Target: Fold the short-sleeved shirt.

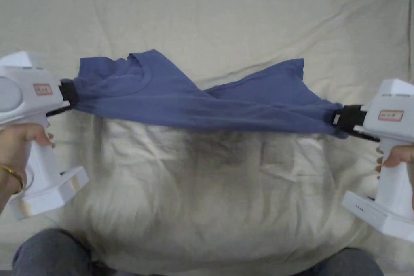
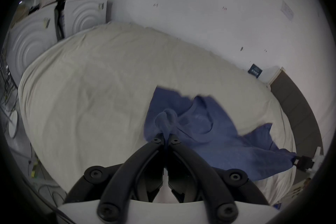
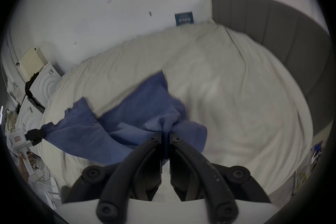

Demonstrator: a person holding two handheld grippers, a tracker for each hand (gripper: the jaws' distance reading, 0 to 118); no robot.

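I see one blue short-sleeved shirt (image 1: pixel 194 103) pulled into a sagging band above the cream bedsheet (image 1: pixel 210 192), its neckline toward my left. My left gripper (image 1: pixel 69 93) pinches one bunched end and my right gripper (image 1: pixel 343 119) the other, both jaw pairs clamped narrow on cloth. The gripper views add a white wall (image 2: pixel 200 0), a grey headboard (image 3: pixel 272 28) and two white ribbed panels (image 2: pixel 83 15).
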